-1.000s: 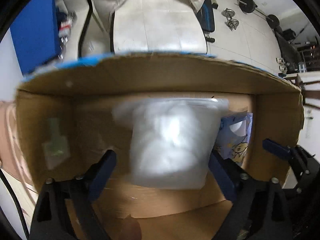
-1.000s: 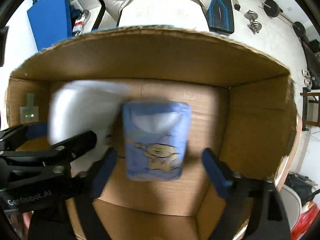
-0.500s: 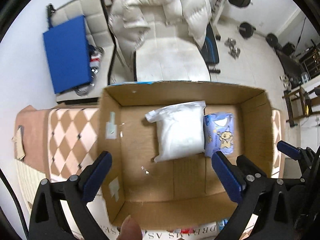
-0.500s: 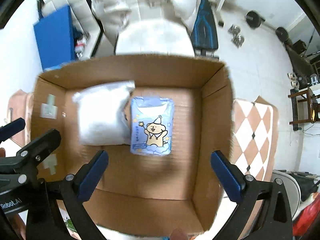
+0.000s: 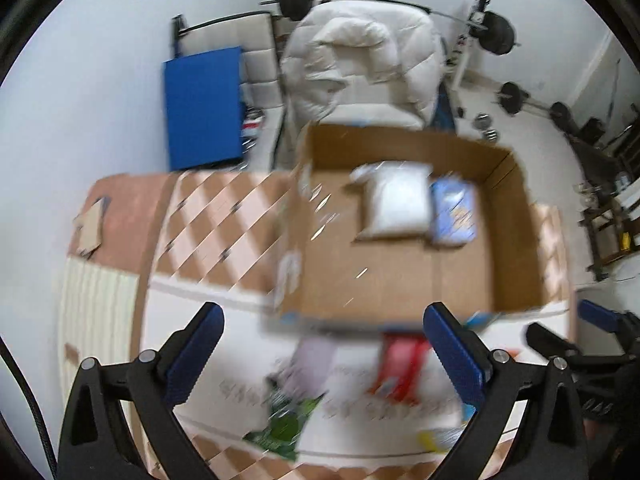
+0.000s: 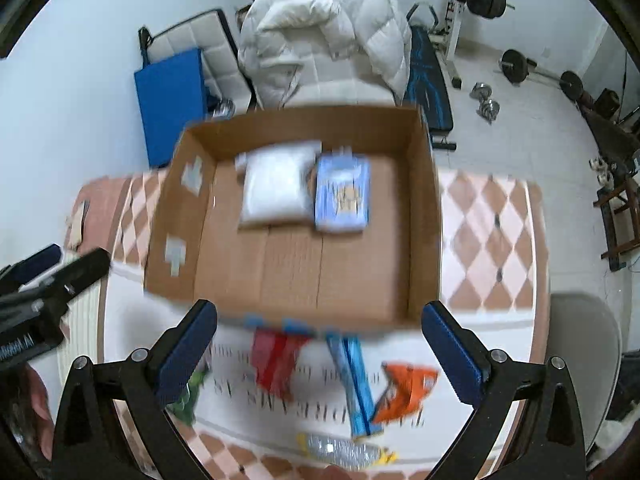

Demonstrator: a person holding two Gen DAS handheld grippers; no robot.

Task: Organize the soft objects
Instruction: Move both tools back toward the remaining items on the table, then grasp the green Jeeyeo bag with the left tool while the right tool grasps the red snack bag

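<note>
An open cardboard box (image 6: 424, 216) stands on the table. In it lie a white soft bag (image 6: 276, 188) and a blue tissue pack (image 6: 342, 194) side by side at the far end; they also show in the left wrist view, white bag (image 5: 394, 204) and blue pack (image 5: 454, 210), inside the box (image 5: 516, 240). My left gripper (image 5: 324, 344) is open and empty, above the table in front of the box. My right gripper (image 6: 320, 340) is open and empty, above the box's near edge. Both views are blurred.
In front of the box lie a red packet (image 6: 274, 360), a blue tube-like pack (image 6: 356, 384), an orange packet (image 6: 406, 392), a green packet (image 5: 286, 426) and a clear bottle (image 6: 340, 450). A chair with a white puffy jacket (image 6: 324, 28) stands behind. Gym weights (image 6: 486, 106) lie on the floor.
Both grippers have pulled up and back out of the box, leaving the white bag and the blue pack inside. The packets in front of the box have come into view.
</note>
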